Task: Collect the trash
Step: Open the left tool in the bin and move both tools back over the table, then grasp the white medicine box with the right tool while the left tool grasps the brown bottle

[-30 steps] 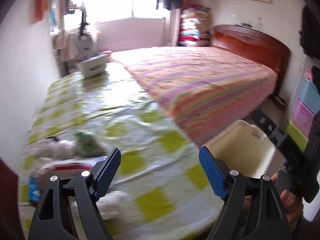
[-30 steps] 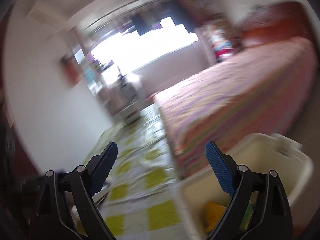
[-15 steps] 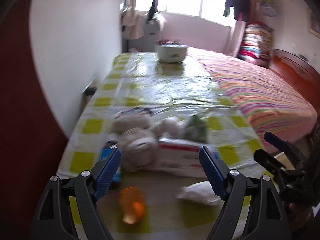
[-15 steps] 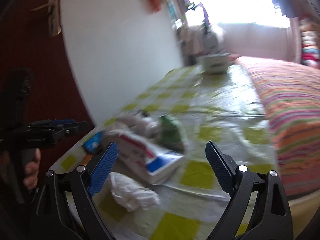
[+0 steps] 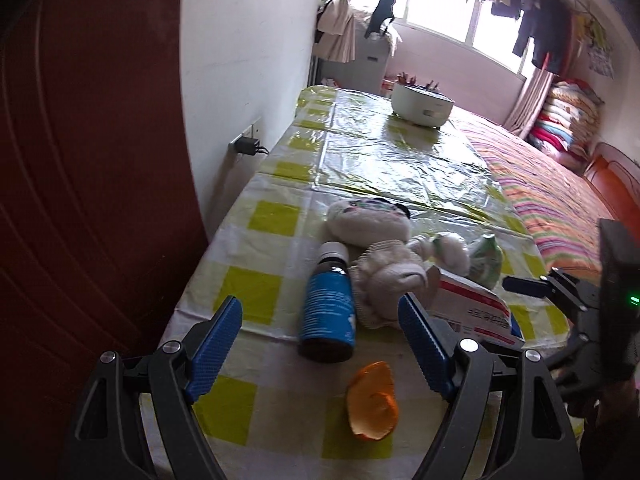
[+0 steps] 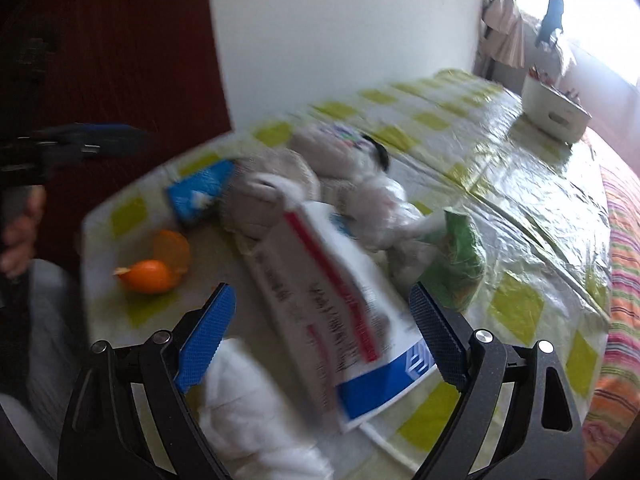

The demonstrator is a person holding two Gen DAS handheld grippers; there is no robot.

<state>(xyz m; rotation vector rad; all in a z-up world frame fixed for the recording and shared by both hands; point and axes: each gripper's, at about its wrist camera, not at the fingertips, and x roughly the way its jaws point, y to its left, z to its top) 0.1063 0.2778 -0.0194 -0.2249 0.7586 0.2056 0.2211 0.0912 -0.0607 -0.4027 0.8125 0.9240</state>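
Trash lies clustered at the near end of the yellow-and-white checked plastic-covered table [image 5: 280, 280]: a curled orange peel [image 5: 373, 400], a crumpled white tissue wad [image 6: 256, 412], a flat red, white and blue cardboard box [image 6: 340, 312] and a crumpled green wrapper [image 6: 460, 256]. Mixed in are a dark bottle with a blue label [image 5: 329, 304] and a white plush toy [image 5: 376, 240], neither clearly rubbish. Both tongs stand wide open and hold nothing; the left gripper [image 5: 320, 344] hangs over the bottle with the peel at about 5 o'clock, and the right gripper [image 6: 320, 336] frames the box, with the tissue at 7 o'clock. Because the toy touches the bottle and the box, a hasty close could likely snag plush or roll the bottle. The right view is blurred, so aim may well be off. The 2 grippers work near each other and could collide.
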